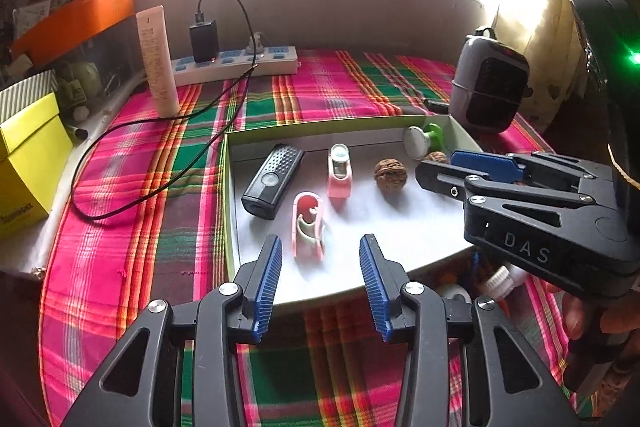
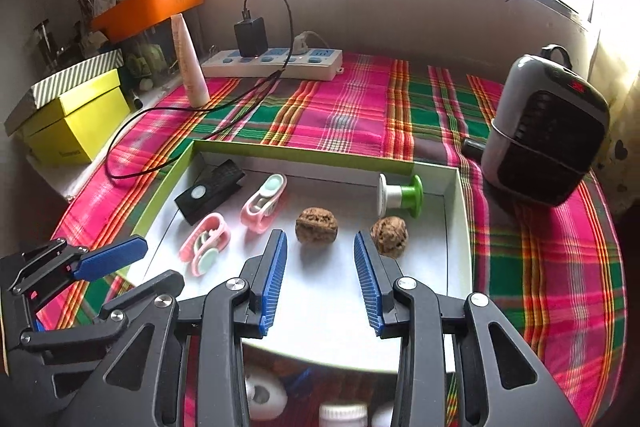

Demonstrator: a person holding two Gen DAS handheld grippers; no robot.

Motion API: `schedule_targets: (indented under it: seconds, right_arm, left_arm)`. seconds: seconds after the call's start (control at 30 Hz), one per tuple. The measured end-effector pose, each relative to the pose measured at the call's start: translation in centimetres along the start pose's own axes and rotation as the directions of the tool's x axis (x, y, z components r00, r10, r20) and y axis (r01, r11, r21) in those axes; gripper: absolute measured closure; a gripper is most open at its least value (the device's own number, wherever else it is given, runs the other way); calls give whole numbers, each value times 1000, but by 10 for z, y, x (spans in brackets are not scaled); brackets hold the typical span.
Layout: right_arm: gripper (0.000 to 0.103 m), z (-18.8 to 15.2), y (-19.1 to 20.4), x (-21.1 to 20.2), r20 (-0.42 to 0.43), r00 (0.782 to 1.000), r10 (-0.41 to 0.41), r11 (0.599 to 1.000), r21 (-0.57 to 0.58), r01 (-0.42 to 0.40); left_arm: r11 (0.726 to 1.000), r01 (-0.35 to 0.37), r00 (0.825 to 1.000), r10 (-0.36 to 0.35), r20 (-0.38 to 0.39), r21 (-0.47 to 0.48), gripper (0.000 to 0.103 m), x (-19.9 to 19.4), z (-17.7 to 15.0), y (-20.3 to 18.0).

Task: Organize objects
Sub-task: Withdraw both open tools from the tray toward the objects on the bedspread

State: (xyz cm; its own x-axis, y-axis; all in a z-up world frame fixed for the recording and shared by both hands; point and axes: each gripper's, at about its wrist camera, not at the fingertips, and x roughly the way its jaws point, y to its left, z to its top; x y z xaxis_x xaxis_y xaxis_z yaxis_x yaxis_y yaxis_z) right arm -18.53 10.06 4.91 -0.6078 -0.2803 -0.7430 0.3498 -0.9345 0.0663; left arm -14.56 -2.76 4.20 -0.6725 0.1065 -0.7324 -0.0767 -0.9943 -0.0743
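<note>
A green-rimmed tray (image 1: 229, 195) (image 2: 280, 149) with a white floor lies on the plaid cloth. In it are a black device (image 1: 272, 181) (image 2: 208, 193), two pink clips (image 1: 308, 231) (image 1: 340, 173) (image 2: 206, 243) (image 2: 264, 203), two walnuts (image 1: 391, 174) (image 2: 316, 226) (image 2: 389, 237) and a green-and-white spool (image 1: 422, 141) (image 2: 400, 195). My left gripper (image 1: 320, 241) (image 2: 160, 261) is open just short of the nearer pink clip, touching nothing. My right gripper (image 2: 320, 235) (image 1: 444, 169) is open over the tray floor; one walnut lies just ahead, the other beside its right finger.
A power strip (image 1: 236, 65) (image 2: 276, 63) with a charger and a trailing black cable lies at the back. A white tube (image 1: 158, 63) stands left of it. A grey heater (image 1: 490, 87) (image 2: 548, 131) stands right of the tray, a yellow box (image 1: 28, 163) at far left. Small white bottles (image 2: 264, 395) lie below the tray's near edge.
</note>
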Motion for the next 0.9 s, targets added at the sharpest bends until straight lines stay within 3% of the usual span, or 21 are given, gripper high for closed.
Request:
schedule_targets:
  seconds: [0.73, 0.9]
  right_arm:
    - [67, -45, -22, -48, 43, 999, -22, 997, 71, 19]
    - [67, -56, -31, -52, 46, 999, -28, 996, 89, 24]
  left_arm:
    - [998, 55, 998, -55, 1, -7, 64, -26, -33, -15]
    - [994, 105, 994, -105, -25, 4, 57, -20, -39, -22]
